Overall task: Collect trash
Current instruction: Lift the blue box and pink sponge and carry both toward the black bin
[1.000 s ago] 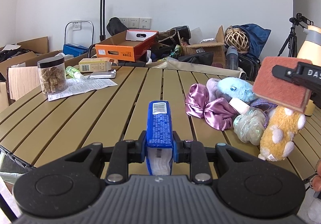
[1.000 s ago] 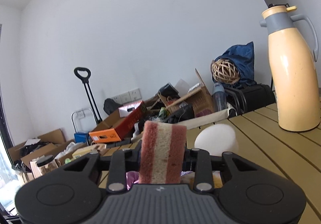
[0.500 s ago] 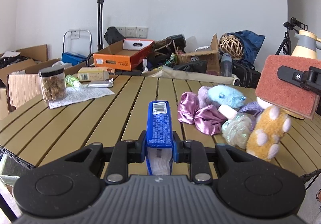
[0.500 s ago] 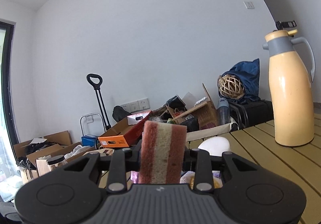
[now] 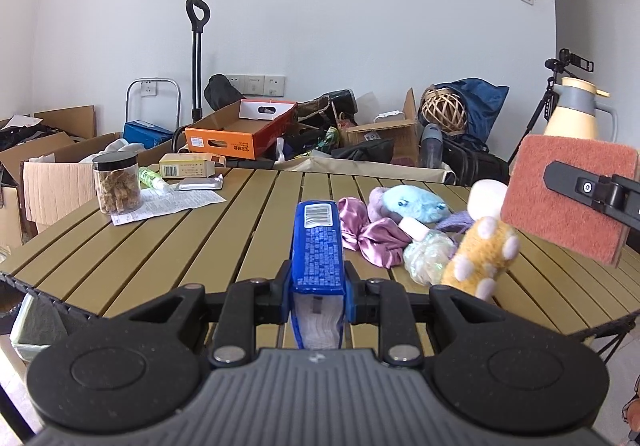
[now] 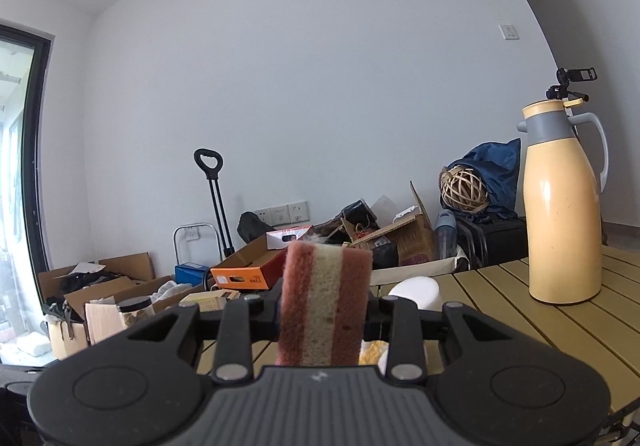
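Note:
My left gripper (image 5: 318,286) is shut on a blue packet (image 5: 318,246) with a barcode on its far end, held over the near edge of the slatted table (image 5: 168,246). My right gripper (image 6: 323,306) is shut on a red and cream scouring sponge (image 6: 324,302), held above the table. In the left wrist view that sponge (image 5: 568,198) and the right gripper's finger (image 5: 592,190) hang at the right, above a yellow plush paw (image 5: 480,254).
On the table lie a purple satin scrunchie (image 5: 372,234), a blue plush (image 5: 416,202), a mesh sponge (image 5: 426,258), a jar of snacks (image 5: 116,182) on a paper sheet (image 5: 172,202), and a yellow thermos (image 6: 564,206). Cardboard boxes (image 5: 240,130) and a hand trolley (image 5: 196,58) stand behind.
Both grippers have drawn back from the table with their loads still held. The table's near edge now shows below the left gripper. The thermos looks farther from the right gripper.

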The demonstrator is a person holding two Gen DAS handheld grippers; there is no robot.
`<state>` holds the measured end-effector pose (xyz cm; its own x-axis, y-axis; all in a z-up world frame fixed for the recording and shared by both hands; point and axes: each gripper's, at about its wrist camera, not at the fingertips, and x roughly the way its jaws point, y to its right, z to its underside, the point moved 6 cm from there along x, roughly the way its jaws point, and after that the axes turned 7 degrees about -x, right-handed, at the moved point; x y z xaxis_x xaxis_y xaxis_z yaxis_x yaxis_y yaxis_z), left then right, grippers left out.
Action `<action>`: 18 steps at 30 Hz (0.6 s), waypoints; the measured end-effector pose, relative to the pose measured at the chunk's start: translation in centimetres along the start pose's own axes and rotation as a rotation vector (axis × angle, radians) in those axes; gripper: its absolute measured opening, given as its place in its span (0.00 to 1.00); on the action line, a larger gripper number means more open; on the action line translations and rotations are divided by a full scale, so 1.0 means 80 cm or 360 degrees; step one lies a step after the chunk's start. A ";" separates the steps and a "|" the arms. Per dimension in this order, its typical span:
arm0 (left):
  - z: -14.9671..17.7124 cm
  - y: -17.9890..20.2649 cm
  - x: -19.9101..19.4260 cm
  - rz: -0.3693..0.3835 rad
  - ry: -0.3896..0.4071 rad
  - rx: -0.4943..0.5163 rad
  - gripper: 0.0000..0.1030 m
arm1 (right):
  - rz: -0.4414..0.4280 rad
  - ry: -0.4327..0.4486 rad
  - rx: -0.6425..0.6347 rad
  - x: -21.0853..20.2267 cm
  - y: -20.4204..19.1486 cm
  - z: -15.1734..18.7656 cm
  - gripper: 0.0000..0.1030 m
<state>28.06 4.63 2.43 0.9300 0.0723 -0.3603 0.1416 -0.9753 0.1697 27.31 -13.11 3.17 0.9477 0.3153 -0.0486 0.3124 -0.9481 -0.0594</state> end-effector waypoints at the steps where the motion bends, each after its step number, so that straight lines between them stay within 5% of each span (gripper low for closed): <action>1: 0.002 0.001 -0.005 0.0003 -0.0001 0.0001 0.23 | 0.0000 -0.0007 -0.0007 -0.005 0.000 -0.001 0.30; 18: 0.040 0.014 -0.083 0.0048 -0.0058 0.0050 0.23 | -0.0007 -0.0174 -0.0044 -0.093 -0.001 0.027 0.30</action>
<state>20.97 2.36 2.11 0.9207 0.0359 -0.3885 0.1026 -0.9830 0.1523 20.08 -15.31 1.42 0.9341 0.3205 -0.1572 0.3194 -0.9470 -0.0327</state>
